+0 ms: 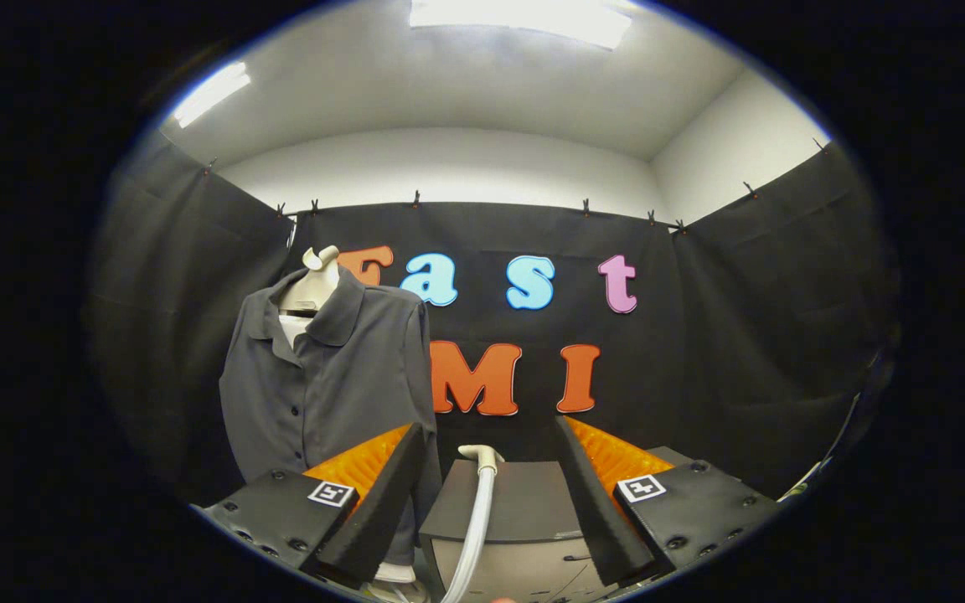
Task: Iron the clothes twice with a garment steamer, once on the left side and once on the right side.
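Black-draped booth under white ceiling lights. Gripper (487,494) spread wide, holding nothing. Steamer (482,459) just ahead between the fingers, atop a grey box (524,511), hose (470,544) trailing back toward the gripper. Shirt (332,377) hung upright on a mannequin (315,280), beyond and left.

The shirt (327,377) hangs on a mannequin (312,289), beyond the left finger (374,494). A hose (474,519) runs between the spread fingers, over a box (524,511).
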Available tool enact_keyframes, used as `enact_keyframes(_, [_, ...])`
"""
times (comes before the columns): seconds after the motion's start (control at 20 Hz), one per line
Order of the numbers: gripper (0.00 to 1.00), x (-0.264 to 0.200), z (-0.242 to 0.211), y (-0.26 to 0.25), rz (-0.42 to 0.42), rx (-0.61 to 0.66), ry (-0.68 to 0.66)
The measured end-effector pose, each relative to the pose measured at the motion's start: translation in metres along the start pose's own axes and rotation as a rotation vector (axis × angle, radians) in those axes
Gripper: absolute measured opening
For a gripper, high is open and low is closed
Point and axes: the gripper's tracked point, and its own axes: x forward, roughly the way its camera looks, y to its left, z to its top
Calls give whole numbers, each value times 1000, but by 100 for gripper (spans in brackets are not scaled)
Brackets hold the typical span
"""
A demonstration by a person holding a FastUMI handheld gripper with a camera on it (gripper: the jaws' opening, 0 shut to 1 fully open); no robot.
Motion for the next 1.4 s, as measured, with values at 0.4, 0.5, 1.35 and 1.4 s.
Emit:
enact_keyframes(0.4, [98,175,-48,50,32,-184,260])
enact_keyframes(0.5, [98,206,-70,34,-25,-184,322])
enact_keyframes(1.35, [95,299,-266,-4,13,-26,868])
enact_keyframes(1.4, [95,298,-272,-3,25,-18,894])
